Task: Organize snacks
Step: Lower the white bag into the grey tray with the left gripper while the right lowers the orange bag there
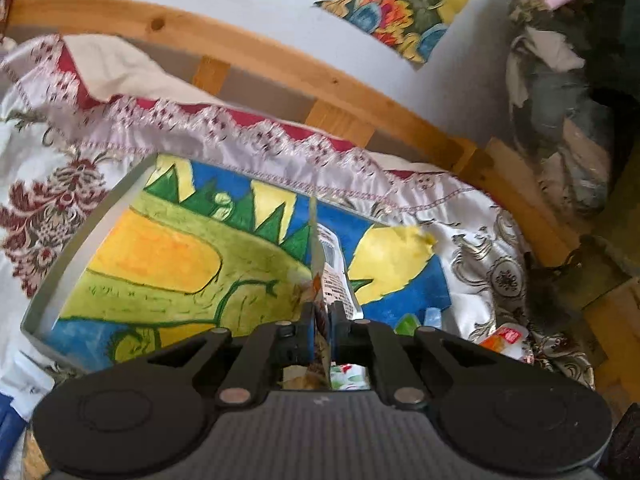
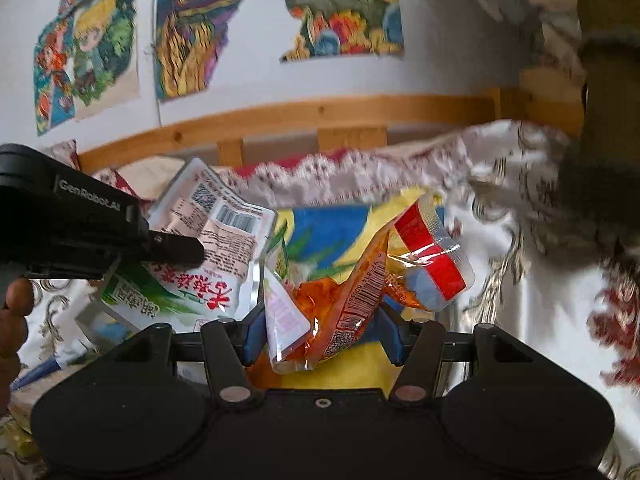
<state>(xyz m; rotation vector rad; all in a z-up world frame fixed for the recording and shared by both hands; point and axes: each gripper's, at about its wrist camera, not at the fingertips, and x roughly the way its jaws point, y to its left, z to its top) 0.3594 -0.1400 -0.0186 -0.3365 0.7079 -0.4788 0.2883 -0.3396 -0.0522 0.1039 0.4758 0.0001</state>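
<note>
- "GenRobot.AI" printed on left gripper body; it's pinched tight on one white snack packet with barcode, red Chinese characters.
- Right gripper fingers part-open, one orange packet with barcode between them; whether they grip it I can't tell.
- Both packets above painted tray on bedspread.

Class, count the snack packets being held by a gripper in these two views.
2. A white packet is pinched in the left gripper; an orange packet sits between the right gripper fingers. More lie below, partly hidden.
</note>
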